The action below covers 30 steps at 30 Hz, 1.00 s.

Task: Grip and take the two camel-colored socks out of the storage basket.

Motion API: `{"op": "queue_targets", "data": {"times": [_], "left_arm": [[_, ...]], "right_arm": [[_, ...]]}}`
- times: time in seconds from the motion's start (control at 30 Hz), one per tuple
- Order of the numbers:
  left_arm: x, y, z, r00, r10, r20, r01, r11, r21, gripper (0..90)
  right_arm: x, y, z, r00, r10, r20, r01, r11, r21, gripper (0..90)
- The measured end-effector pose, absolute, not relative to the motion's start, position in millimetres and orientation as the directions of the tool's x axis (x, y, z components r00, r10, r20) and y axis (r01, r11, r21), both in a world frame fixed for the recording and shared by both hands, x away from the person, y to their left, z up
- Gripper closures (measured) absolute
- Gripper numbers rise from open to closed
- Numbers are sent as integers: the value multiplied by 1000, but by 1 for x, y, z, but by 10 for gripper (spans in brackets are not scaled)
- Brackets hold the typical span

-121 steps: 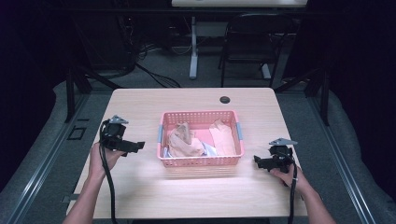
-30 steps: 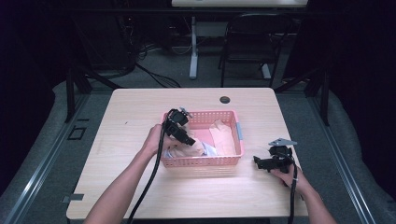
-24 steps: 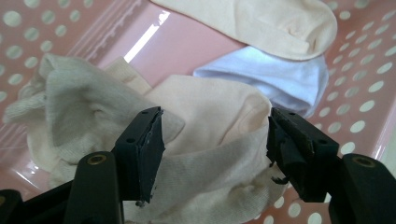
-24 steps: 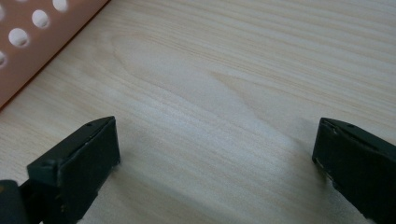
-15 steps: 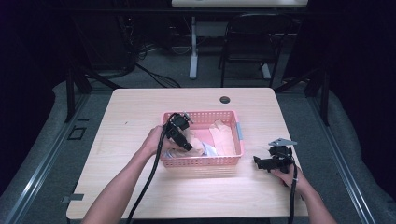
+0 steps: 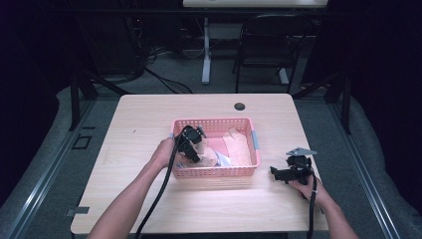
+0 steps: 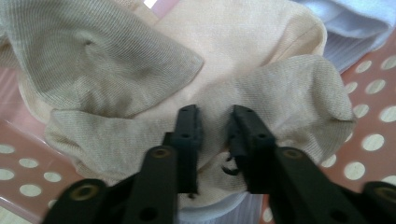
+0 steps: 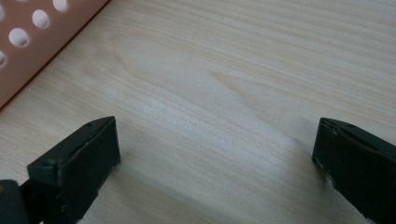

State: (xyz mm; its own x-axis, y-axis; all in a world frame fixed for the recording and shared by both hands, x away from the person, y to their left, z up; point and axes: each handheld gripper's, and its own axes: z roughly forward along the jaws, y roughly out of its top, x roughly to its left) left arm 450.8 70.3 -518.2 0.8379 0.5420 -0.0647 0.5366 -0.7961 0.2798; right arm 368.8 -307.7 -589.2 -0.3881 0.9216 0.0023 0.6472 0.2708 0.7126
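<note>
Left gripper view: fingers point(image 7: 189, 135) nearly together, pinching a beige sock point(image 7: 261, 93) fold for lifting.
Right gripper point(image 8: 215, 172) rests wide apart on the counter point(image 8: 243, 70), idle.

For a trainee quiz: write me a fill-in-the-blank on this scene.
1. The left gripper reaches into the pink ____.
2. Its jaws pinch a fold of a beige ____.
3. The right gripper hovers over the bare table with its jaws ____.

Missing words: basket; sock; open.

One basket point(image 6: 215, 172), two grippers point(image 6: 191, 144) point(image 6: 286, 174)
</note>
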Motion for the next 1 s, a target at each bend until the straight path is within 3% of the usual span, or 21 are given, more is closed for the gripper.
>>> {"op": "queue_targets", "data": {"times": [0.07, 0.17, 1.0], "left_arm": [[450, 71, -517, 834, 548, -66, 542, -792, 280, 820], [450, 73, -516, 832, 549, -72, 545, -789, 283, 858], [445, 96, -456, 867, 493, -72, 490, -821, 291, 877]], "right_arm": [[369, -308, -589, -388, 921, 2, 648, 271, 712, 1], [369, -308, -589, -389, 921, 3, 647, 271, 712, 1], [368, -307, -589, -387, 922, 4, 649, 269, 712, 1]]}}
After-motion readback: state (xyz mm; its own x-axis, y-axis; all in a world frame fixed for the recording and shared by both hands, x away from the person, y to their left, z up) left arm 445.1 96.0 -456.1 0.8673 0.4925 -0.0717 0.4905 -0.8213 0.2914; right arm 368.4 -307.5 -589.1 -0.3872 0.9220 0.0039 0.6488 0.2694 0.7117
